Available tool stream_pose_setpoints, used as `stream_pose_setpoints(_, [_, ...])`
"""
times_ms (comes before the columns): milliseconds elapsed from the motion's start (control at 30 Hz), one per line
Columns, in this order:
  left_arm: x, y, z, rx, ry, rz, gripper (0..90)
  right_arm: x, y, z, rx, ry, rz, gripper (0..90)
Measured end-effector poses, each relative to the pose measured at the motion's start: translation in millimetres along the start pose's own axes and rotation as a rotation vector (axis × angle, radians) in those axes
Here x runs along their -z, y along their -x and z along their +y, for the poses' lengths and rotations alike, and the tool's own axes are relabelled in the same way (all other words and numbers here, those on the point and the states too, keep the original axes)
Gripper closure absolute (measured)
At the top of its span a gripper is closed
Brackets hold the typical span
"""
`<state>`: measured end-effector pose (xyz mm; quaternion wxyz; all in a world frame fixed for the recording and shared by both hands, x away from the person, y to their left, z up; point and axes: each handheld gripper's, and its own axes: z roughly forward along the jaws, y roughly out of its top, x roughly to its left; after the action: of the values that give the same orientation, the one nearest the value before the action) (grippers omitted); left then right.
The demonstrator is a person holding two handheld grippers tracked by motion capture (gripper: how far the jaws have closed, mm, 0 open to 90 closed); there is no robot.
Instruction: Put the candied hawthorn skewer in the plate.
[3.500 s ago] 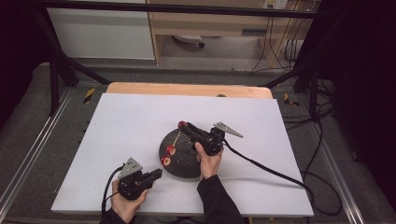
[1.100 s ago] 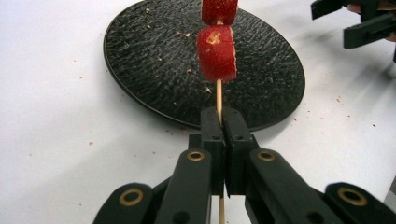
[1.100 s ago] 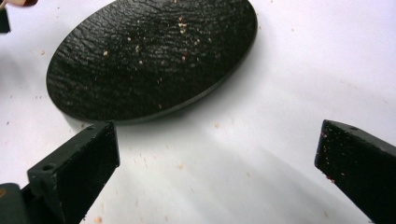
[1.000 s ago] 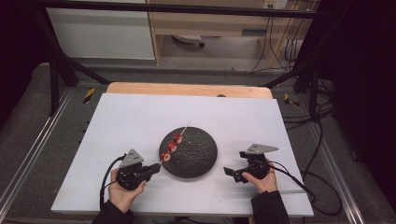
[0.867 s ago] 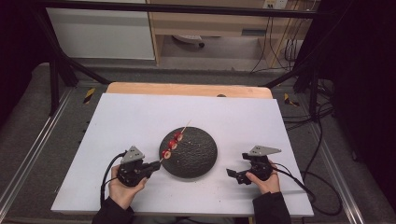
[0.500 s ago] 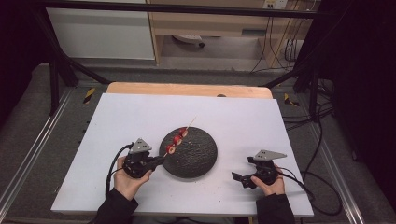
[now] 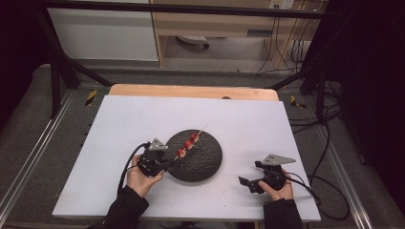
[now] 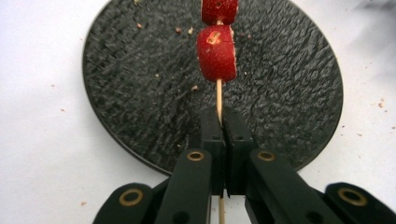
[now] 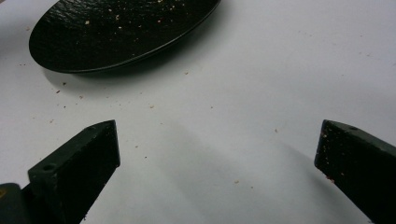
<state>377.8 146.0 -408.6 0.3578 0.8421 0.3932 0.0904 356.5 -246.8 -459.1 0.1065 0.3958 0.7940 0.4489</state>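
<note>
Above the black plate [image 7: 206, 162], a strawberry skewer [image 7: 189, 144] in the left gripper [image 7: 165, 163]

In the left gripper view, the skewer [image 8: 218, 95] runs off the top edge; we see two strawberry pieces [image 8: 216, 52], the upper one cut off. Its lower end is hidden between the closed jaws. In the right gripper view, the black plate [image 9: 116, 32] is cropped at the top edge. In the high view, we cannot count the fruit pieces [image 7: 187, 145] with certainty: too small.
</note>
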Motion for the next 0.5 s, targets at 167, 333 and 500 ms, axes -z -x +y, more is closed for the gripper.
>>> stream_pose_setpoints(167, [-9.8,5.6,0.0,-0.005,-0.047,0.024,88.6,0.5,-0.5,-0.8,0.000,-0.002,0.006,0.6])
stream_pose_setpoints(333, [-17.1,7.7,1.1,-0.011,-0.090,0.036,88.6,0.8,-0.3,-1.2,0.000,-0.004,0.007,0.7])
stream_pose_setpoints(500, [-20.9,9.3,1.0,-0.012,-0.109,0.046,88.6,0.2,0.0,-1.1,0.000,-0.006,0.008,0.8])
